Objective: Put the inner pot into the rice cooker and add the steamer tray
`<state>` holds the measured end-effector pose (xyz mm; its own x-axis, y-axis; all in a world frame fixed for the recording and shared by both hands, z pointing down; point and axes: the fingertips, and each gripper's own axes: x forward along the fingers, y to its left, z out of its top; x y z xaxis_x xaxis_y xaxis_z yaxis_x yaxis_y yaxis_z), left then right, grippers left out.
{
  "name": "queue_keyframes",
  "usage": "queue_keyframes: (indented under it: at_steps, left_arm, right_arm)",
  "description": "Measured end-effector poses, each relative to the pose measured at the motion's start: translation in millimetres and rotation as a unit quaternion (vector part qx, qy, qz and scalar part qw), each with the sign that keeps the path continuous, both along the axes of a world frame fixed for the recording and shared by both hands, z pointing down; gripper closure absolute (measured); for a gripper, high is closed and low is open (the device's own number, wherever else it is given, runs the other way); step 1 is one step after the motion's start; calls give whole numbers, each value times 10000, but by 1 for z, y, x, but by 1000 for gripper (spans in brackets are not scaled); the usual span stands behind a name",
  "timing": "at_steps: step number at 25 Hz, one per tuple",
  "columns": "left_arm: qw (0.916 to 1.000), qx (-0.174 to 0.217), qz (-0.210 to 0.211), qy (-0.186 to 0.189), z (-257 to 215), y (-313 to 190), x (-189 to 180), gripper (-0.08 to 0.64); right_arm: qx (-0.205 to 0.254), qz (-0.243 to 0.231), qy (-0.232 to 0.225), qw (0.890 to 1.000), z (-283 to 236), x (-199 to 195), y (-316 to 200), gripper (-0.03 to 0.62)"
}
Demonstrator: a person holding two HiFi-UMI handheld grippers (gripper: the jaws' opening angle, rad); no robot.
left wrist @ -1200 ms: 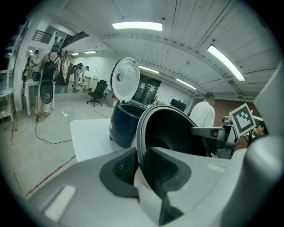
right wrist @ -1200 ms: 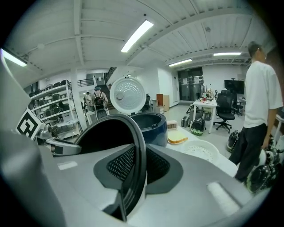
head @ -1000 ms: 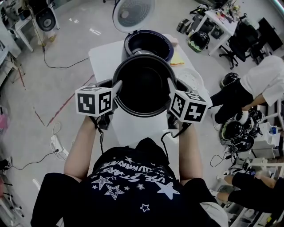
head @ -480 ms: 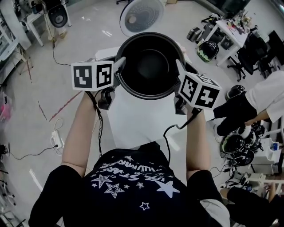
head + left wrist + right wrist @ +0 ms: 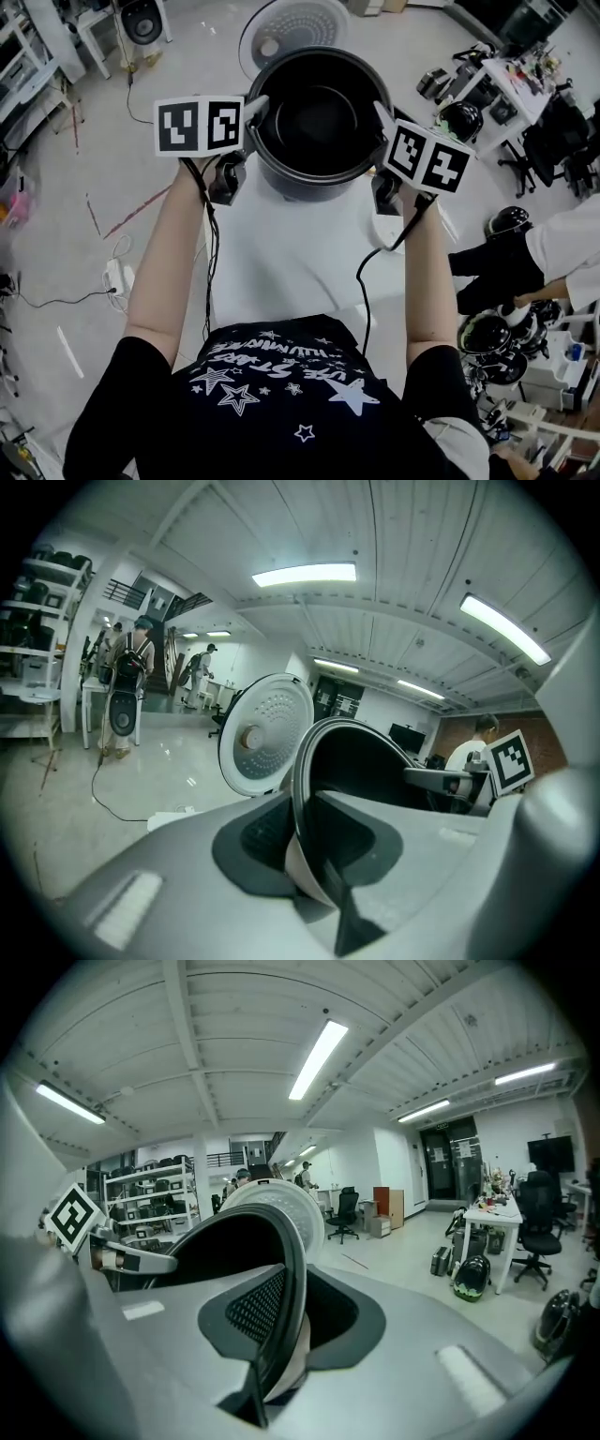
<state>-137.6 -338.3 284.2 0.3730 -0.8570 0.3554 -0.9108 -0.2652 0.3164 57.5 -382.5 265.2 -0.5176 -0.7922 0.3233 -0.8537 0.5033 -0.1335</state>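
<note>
The black inner pot (image 5: pixel 319 117) hangs in the air between both grippers, mouth up and empty. My left gripper (image 5: pixel 249 120) is shut on its left rim, and my right gripper (image 5: pixel 382 127) is shut on its right rim. In the left gripper view the thin pot rim (image 5: pixel 302 803) runs between the jaws; the right gripper view shows the opposite rim (image 5: pixel 292 1274) pinched the same way. The rice cooker's open lid (image 5: pixel 295 26) stands just beyond the pot, and the cooker body is hidden under the pot. A white round piece (image 5: pixel 387 232), perhaps the steamer tray, peeks out beside my right forearm.
The white table (image 5: pixel 281 267) lies below the pot. A speaker (image 5: pixel 142 19) and shelves stand at the far left, desks, chairs and helmets at the right. A person in a white top (image 5: pixel 562 248) is at the right edge. Cables and a power strip (image 5: pixel 117 277) lie on the floor.
Both grippers have carried the pot up and away from me. It now covers the cooker body, which showed beyond it a second ago. The grip on both rims has held.
</note>
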Motion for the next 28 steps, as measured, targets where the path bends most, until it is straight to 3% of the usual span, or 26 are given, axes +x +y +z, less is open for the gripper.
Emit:
queue_keyframes:
  at_steps: [13,28]
  left_arm:
    - [9948,-659,-780,16,45,-49,-8,488]
    - [9851,-1309,-1116,-8,103,-64,-14,491]
  right_arm:
    - [-611,-764,54,9952,51,-17,-79,506]
    - [-973,-1190,536,9867,110,-30,-108,503]
